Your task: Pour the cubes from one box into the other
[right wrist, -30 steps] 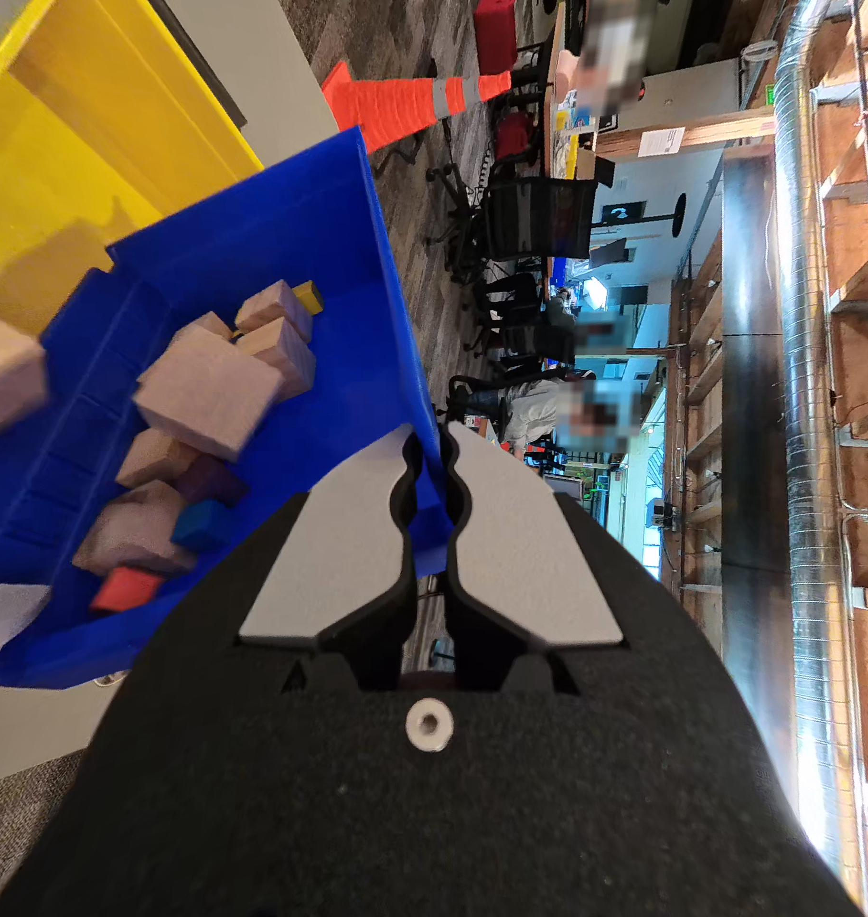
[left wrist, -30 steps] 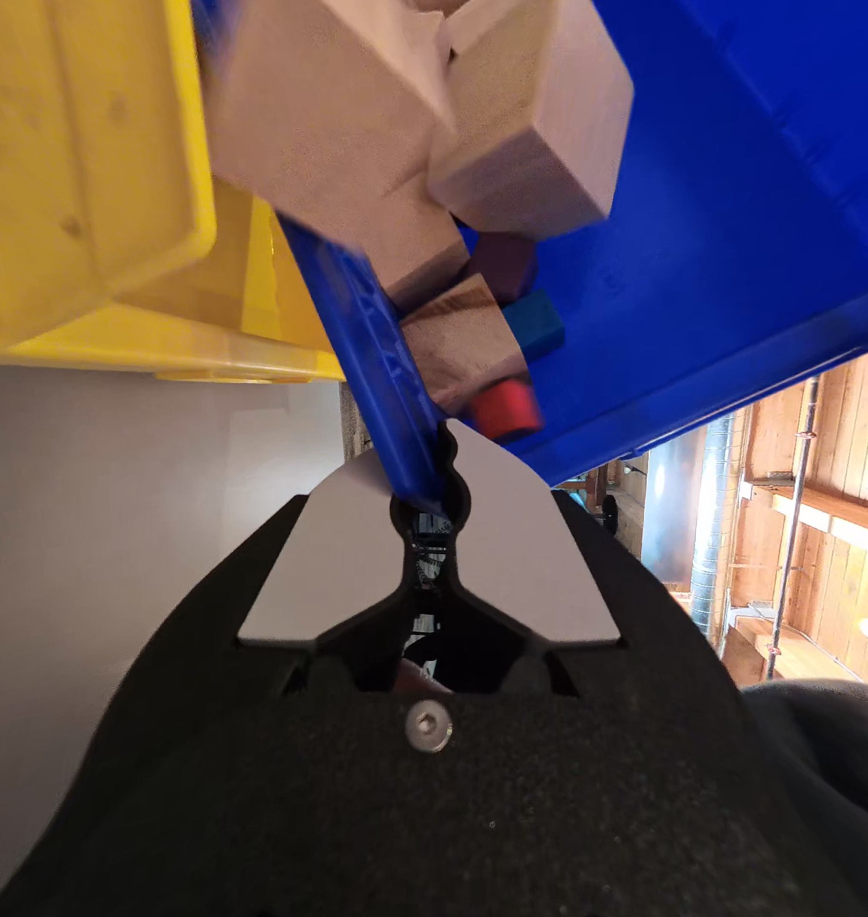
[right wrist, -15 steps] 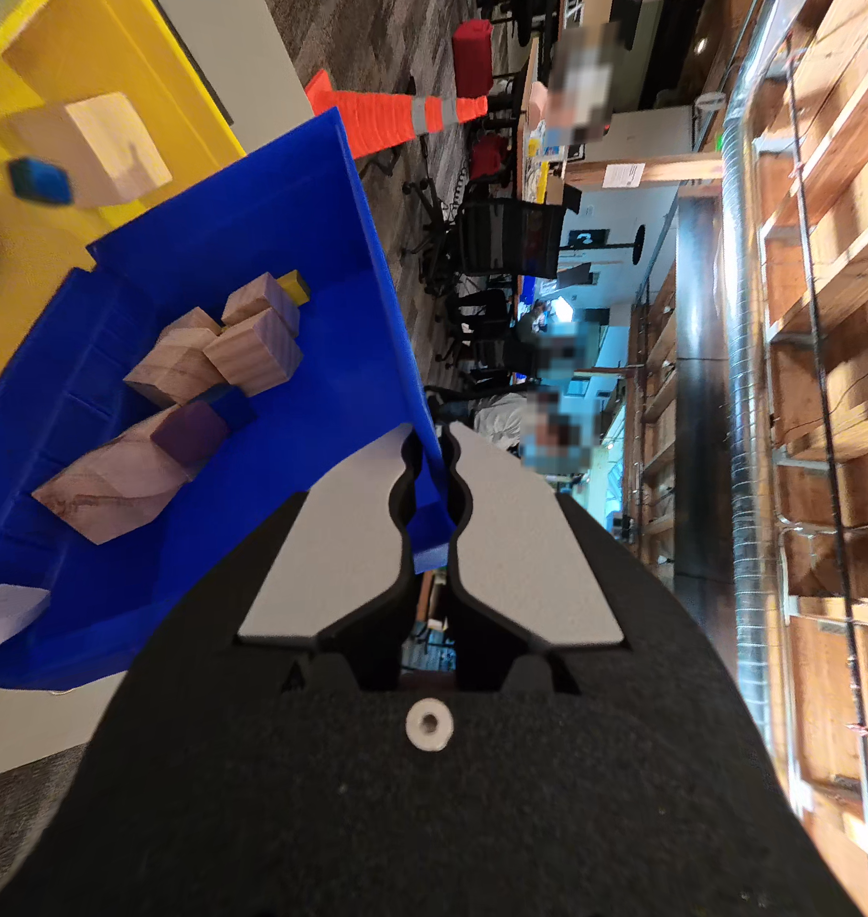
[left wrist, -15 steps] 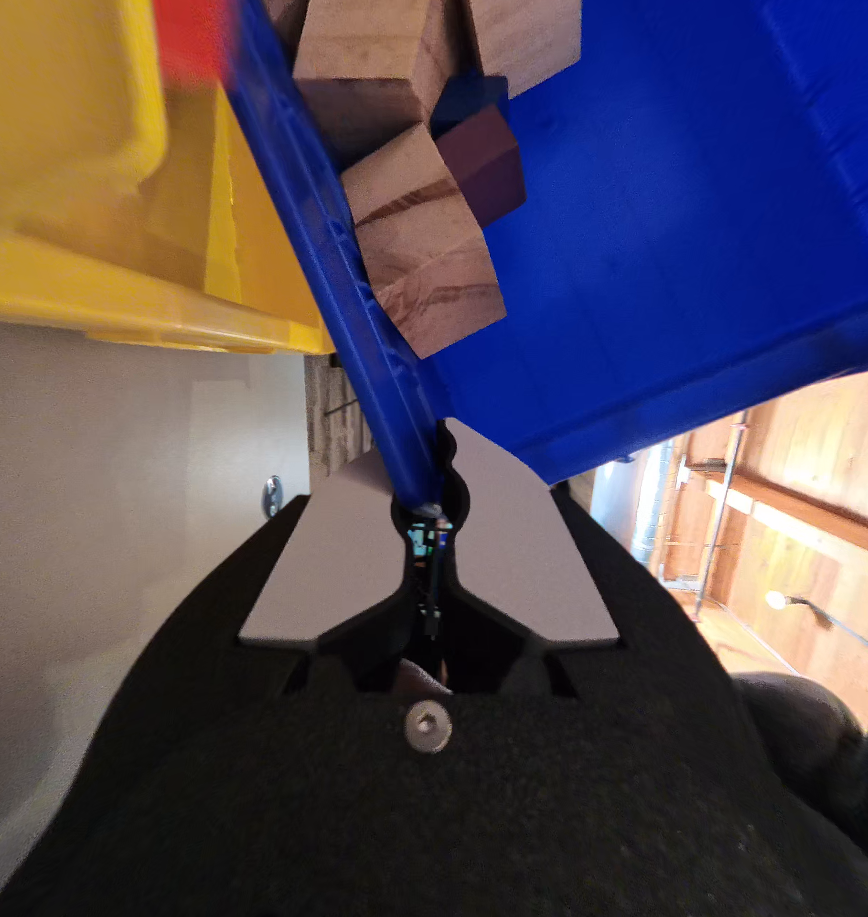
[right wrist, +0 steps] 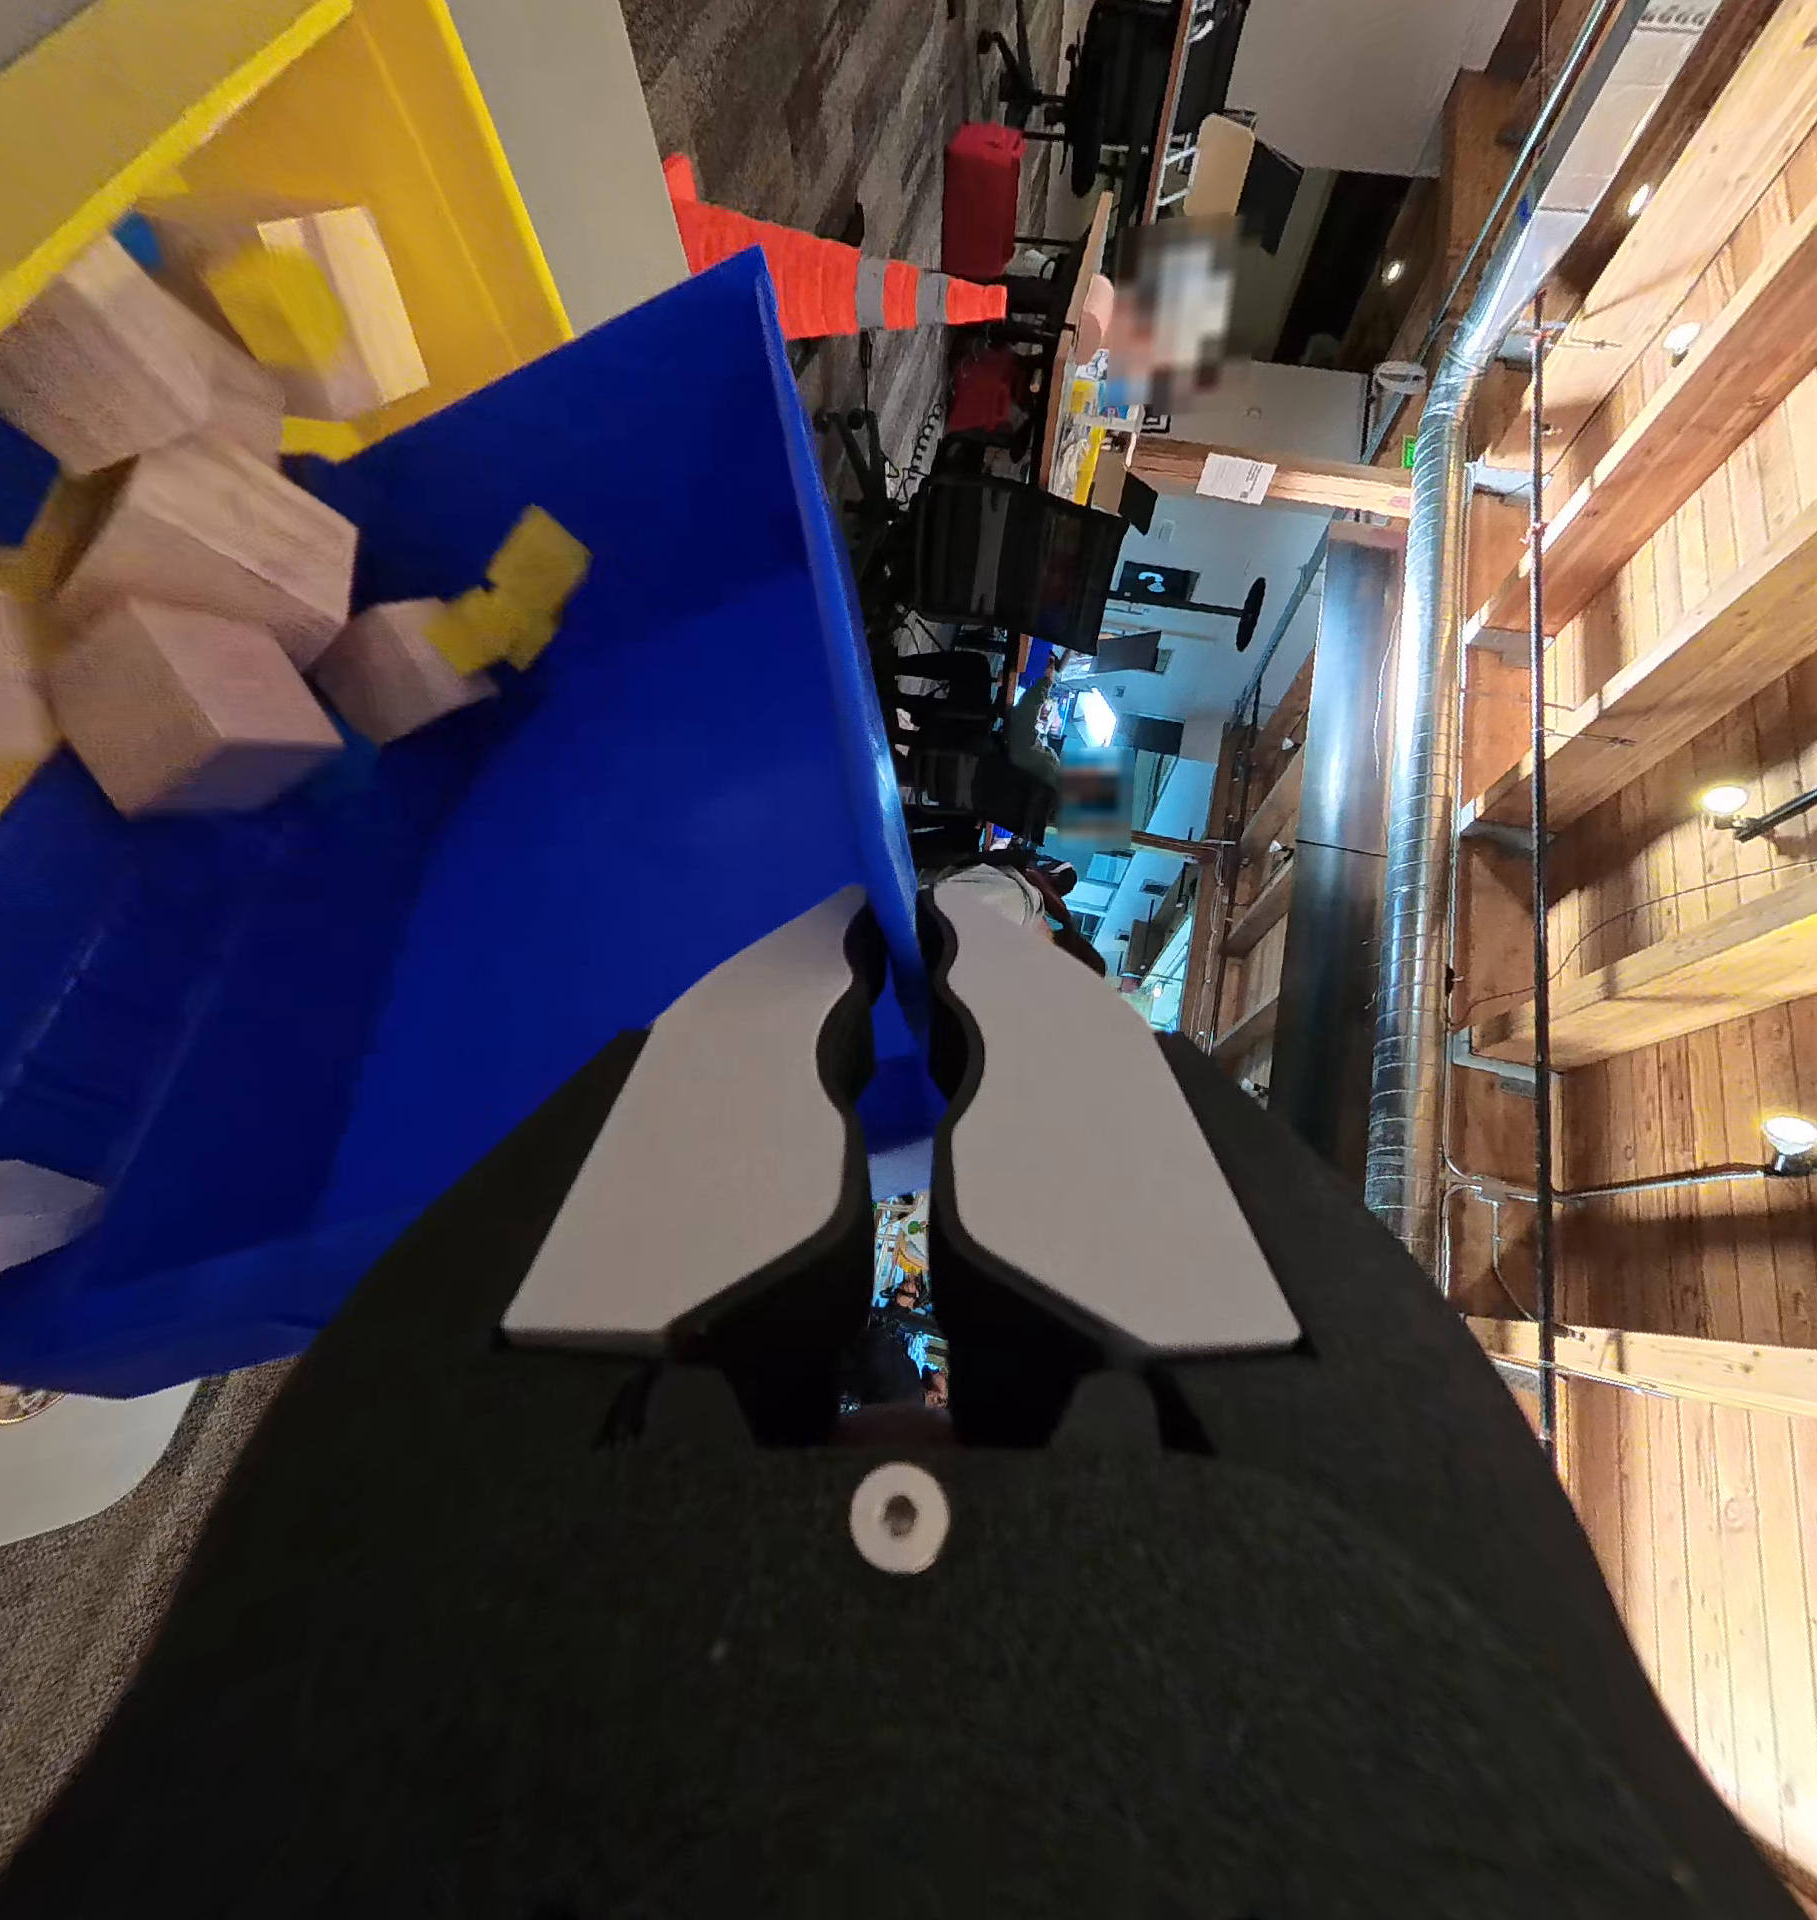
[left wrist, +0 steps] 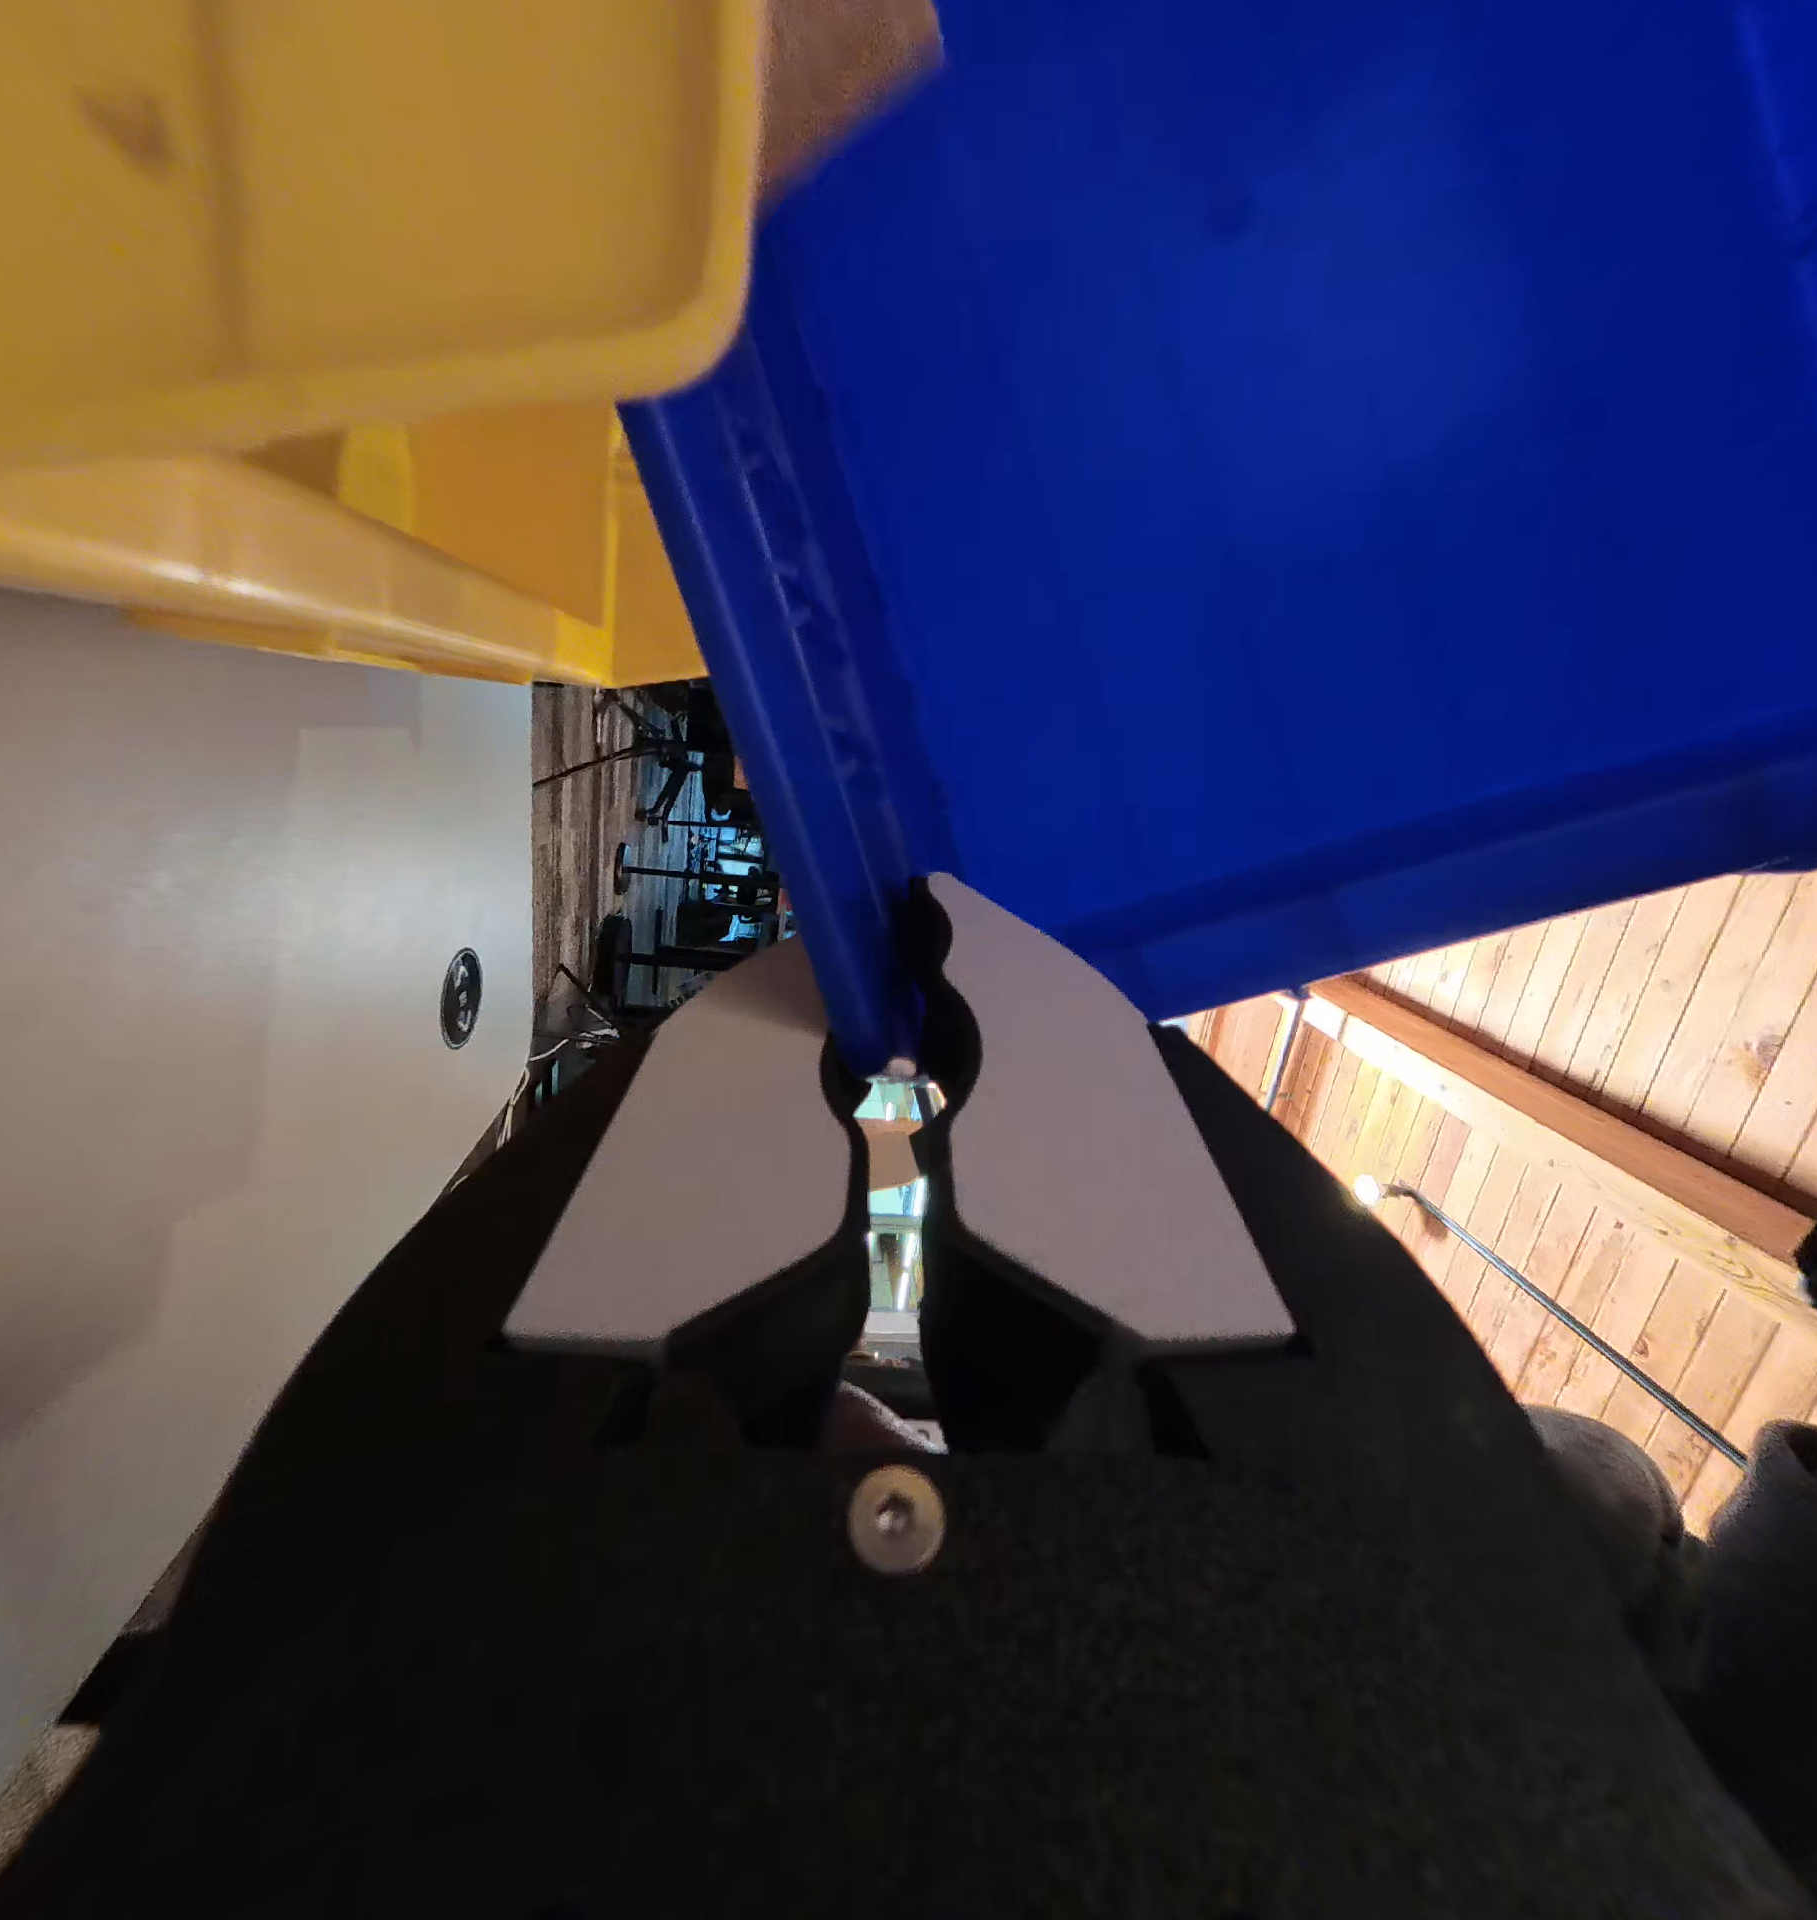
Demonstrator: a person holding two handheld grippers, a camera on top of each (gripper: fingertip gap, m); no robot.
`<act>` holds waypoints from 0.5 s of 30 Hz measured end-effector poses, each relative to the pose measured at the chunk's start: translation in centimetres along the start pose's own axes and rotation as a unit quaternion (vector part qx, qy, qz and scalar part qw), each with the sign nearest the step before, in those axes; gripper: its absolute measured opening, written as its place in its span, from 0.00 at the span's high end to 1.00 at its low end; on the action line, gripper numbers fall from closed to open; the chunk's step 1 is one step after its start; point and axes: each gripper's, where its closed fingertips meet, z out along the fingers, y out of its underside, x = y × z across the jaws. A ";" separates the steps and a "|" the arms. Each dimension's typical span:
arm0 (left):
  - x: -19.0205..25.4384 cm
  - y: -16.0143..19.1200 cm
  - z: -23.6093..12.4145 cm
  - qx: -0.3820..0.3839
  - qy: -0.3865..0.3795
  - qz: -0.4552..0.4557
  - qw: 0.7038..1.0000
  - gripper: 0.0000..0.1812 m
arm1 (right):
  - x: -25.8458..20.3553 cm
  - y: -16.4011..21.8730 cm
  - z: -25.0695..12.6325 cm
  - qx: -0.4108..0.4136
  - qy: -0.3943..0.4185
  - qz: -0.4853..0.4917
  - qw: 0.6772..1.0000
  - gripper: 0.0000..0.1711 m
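Two boxes: blue box [right wrist: 530, 935], yellow box [left wrist: 312, 260]; one orange cone [right wrist: 831, 281].

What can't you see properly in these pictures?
- Left wrist view: the yellow box is cut off by the frame edge; its inside is hidden.
- Right wrist view: the sliding cubes in the blue box are motion-blurred, so they cannot be counted.
- The left gripper barely shows there.

Left claw [left wrist: 896, 987] and right claw [right wrist: 902, 966] — both pinched nearly closed on a thin edge.
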 end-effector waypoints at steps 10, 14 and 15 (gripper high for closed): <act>1.1 1.0 0.7 -0.015 0.009 0.010 1.000 0.98 | 1.3 1.5 -1.0 -0.009 0.013 0.008 1.000 0.97; 2.4 1.7 1.0 -0.022 0.024 0.015 0.999 0.98 | 2.7 2.6 -2.2 0.000 0.031 0.025 0.999 0.98; 2.8 1.9 1.1 -0.027 0.029 0.018 0.999 0.98 | 3.2 2.9 -2.7 0.007 0.037 0.031 0.999 0.98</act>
